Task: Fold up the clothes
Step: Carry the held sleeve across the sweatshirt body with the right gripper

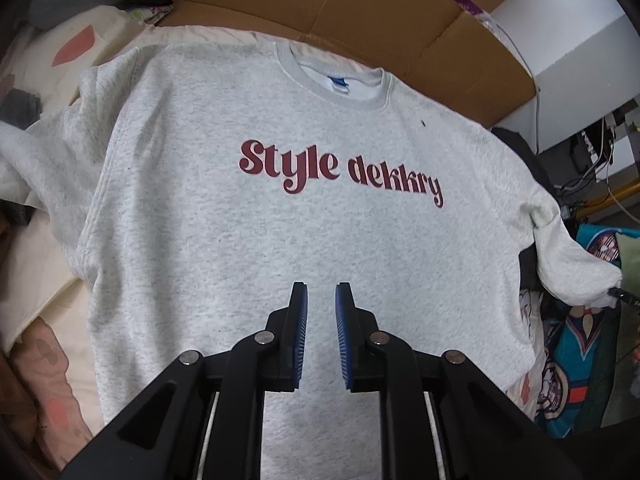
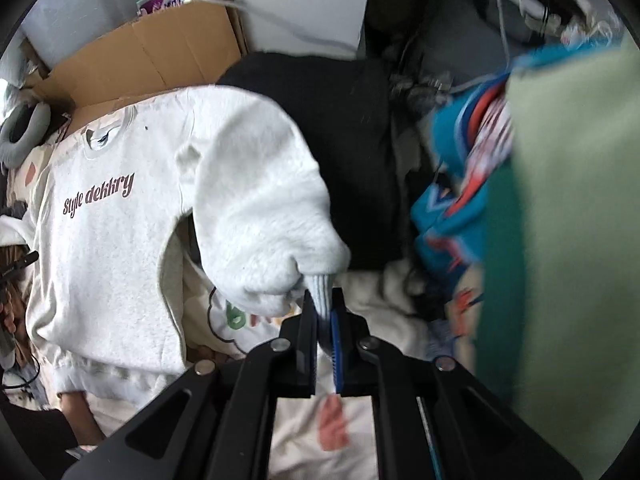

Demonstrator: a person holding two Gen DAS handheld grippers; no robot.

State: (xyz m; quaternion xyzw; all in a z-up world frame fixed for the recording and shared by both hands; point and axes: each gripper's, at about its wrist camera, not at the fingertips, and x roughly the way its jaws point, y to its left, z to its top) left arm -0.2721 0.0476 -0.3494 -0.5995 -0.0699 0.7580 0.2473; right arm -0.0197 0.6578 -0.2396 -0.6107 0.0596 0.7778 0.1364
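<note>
While the grey sweatshirt (image 1: 304, 216) lay face up and spread flat on the patterned bedding (image 1: 44, 264), its maroon "Style dekkry" lettering (image 1: 340, 172) was legible and its collar (image 1: 332, 76) pointed toward the cardboard box (image 1: 360, 8) at the far edge. The left gripper (image 1: 322, 292) hovered above the lower front panel of the garment. Its jaws stood nearly closed, a narrow gap remained between the blue pads (image 1: 343, 328), and nothing was held between them. The right gripper (image 2: 324, 300) was clamped on the ribbed cuff (image 2: 322, 292) of one sleeve (image 2: 256, 200). That sleeve was raised clear of the bedding and arched up from the shoulder seam to the cuff. A black garment (image 2: 344, 152) lay just beyond the raised sleeve, and a teal patterned fabric (image 2: 452, 200) lay beside it, blurred.
</note>
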